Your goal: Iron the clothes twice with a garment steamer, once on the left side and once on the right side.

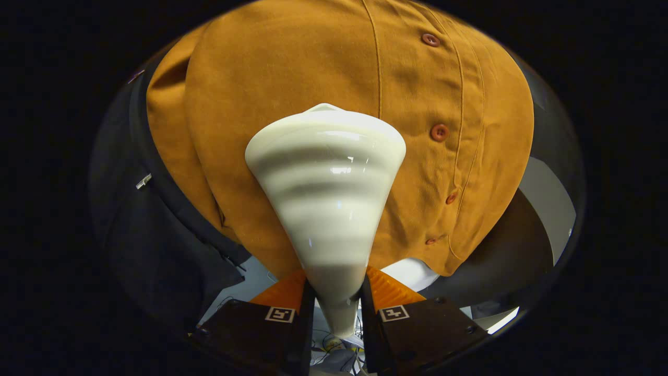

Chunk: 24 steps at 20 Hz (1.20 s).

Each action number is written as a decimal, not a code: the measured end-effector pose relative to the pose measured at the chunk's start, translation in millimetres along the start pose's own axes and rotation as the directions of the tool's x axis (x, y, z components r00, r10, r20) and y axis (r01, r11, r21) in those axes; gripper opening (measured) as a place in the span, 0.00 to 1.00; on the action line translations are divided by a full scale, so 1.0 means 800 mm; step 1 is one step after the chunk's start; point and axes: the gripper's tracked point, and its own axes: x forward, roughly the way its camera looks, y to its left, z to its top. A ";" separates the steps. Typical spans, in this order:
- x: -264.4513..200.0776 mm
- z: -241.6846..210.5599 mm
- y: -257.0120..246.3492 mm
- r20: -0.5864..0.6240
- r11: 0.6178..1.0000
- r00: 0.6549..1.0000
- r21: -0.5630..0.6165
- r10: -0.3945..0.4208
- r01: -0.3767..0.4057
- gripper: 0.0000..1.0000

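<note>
A cream-white garment steamer widens from a narrow neck between my fingers to a broad head. My gripper is shut on that neck, one finger pressing each side. The steamer head rests against or very close to a hanging mustard-orange shirt, just left of its vertical seam. The shirt's button placket, with several reddish buttons, runs down to the right of the head. The shirt's lower hem hangs just beyond my fingers.
A dark jacket with a small metal zipper pull hangs left of the orange shirt. A pale floor or wall patch lies to the right. Loose cables lie below, between my fingers.
</note>
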 end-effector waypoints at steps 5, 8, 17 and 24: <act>-0.018 -0.008 -0.020 0.006 1.000 1.000 0.004 -0.002 0.002 0.44; -0.040 0.003 -0.035 0.054 1.000 0.999 0.013 -0.003 0.002 0.44; -0.100 0.037 -0.073 0.177 0.999 0.984 0.048 -0.019 0.011 0.44; -0.149 0.088 -0.113 0.295 0.996 0.954 0.083 -0.046 0.022 0.44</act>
